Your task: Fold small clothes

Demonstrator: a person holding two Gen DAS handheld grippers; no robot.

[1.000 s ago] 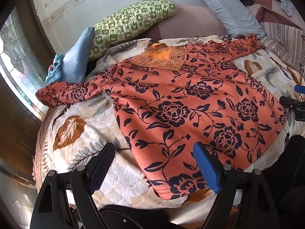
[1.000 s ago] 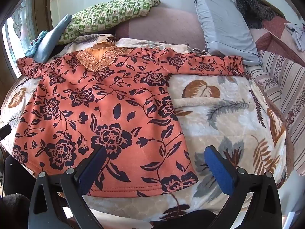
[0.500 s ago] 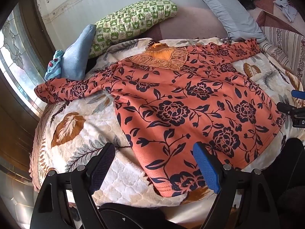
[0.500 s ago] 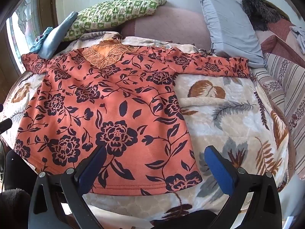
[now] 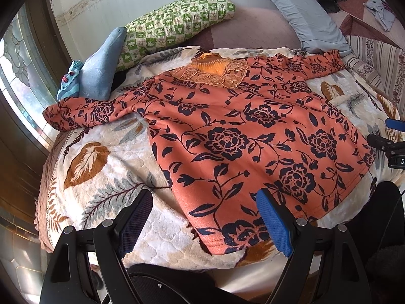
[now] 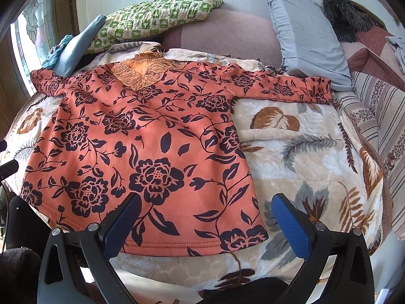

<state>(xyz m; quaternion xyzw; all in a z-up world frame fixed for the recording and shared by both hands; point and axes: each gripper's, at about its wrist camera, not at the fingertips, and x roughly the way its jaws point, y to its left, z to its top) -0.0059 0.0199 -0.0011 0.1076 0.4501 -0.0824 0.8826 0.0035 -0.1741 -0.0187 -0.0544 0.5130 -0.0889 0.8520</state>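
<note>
An orange top (image 5: 243,131) with dark blue flowers and a lace neckline lies spread flat, front up, sleeves out to both sides, on a leaf-patterned blanket (image 5: 101,172). It also shows in the right wrist view (image 6: 141,147). My left gripper (image 5: 205,207) is open and empty, hovering over the top's lower left hem corner. My right gripper (image 6: 206,205) is open and empty, above the lower right hem. The right gripper's tip shows in the left wrist view (image 5: 387,136) at the right edge.
A green checked pillow (image 5: 174,22), a blue cushion (image 5: 101,68) and a grey-blue pillow (image 6: 308,35) lie along the bed's back. A window (image 5: 22,76) is at the left. A striped cover (image 6: 384,116) lies at the right.
Both grippers have drawn slightly nearer and shifted a little over the hem, so the top fills more of each view. The top has not moved. Both jaws stay open.
</note>
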